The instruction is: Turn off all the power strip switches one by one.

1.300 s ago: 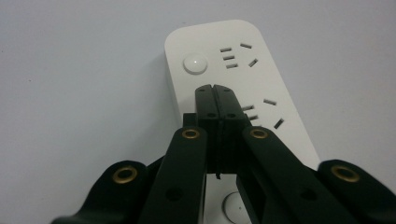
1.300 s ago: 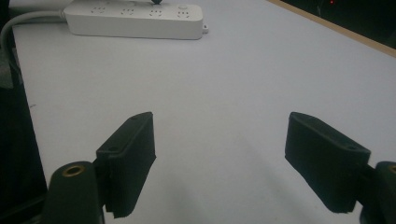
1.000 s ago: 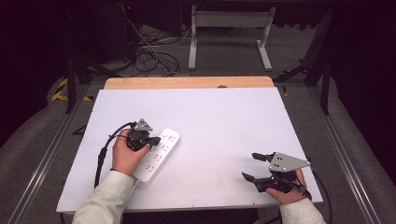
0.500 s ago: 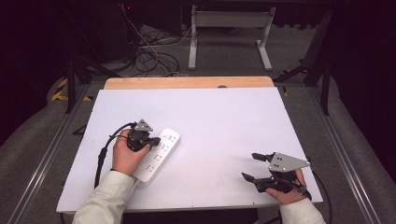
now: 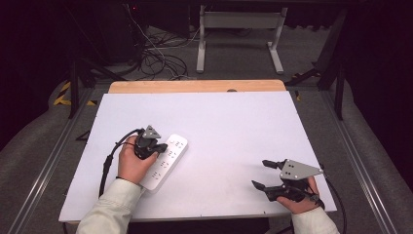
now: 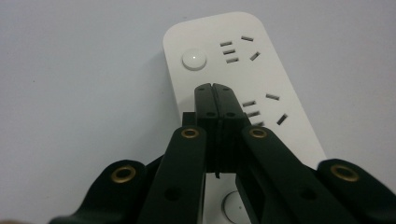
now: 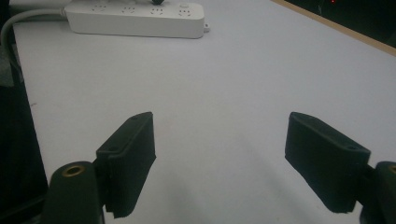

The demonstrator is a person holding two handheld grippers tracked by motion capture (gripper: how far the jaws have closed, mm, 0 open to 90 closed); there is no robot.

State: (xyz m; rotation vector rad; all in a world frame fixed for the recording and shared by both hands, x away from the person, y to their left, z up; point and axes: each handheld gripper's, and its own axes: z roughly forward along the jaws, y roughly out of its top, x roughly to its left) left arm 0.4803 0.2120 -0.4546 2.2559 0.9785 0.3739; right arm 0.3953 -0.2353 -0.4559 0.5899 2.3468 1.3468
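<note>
A white power strip (image 5: 165, 161) lies on the white table at the left. Its round button (image 6: 194, 59) and several socket slots face up. My left gripper (image 5: 157, 148) sits over the strip with its jaws pressed flat together, tips (image 6: 215, 88) down on the strip's top face, nothing between them. My right gripper (image 5: 260, 174) rests near the table's front right, jaws spread wide over bare table, its pads (image 7: 133, 154) empty. From that gripper's view the power strip (image 7: 135, 17) lies far off at the top left.
The white table top (image 5: 234, 126) has a wooden strip along its far edge. A black cable (image 5: 109, 161) trails from my left gripper. Behind the table, cables and a metal stand (image 5: 238, 29) sit on the floor.
</note>
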